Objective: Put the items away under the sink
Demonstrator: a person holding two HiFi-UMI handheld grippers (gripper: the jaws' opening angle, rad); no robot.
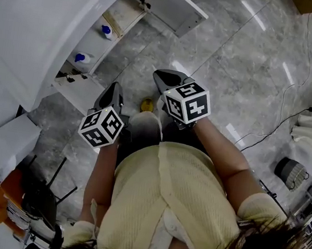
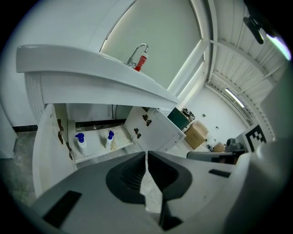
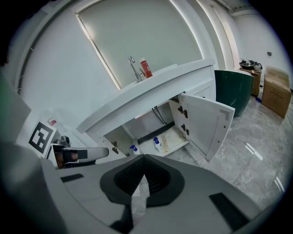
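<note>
Sink (image 1: 38,18) cabinet (image 3: 153,121) stands open, doors swung out. Blue-capped spray bottle (image 2: 80,142) and second bottle (image 2: 110,139) stand inside on its floor, near each other. Left tongs (image 2: 146,155) and right tongs (image 3: 143,157) are pressed together, empty, well apart from both bottles.

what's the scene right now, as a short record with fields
cabinet: white under-sink cabinet, both doors open
inside: two white bottles with blue tops, upright on the cabinet floor
sink top: red bottle beside chrome tap
left gripper: jaws together, nothing between them
right gripper: jaws together, nothing between them
floor: small yellow object, too small to identify
</note>
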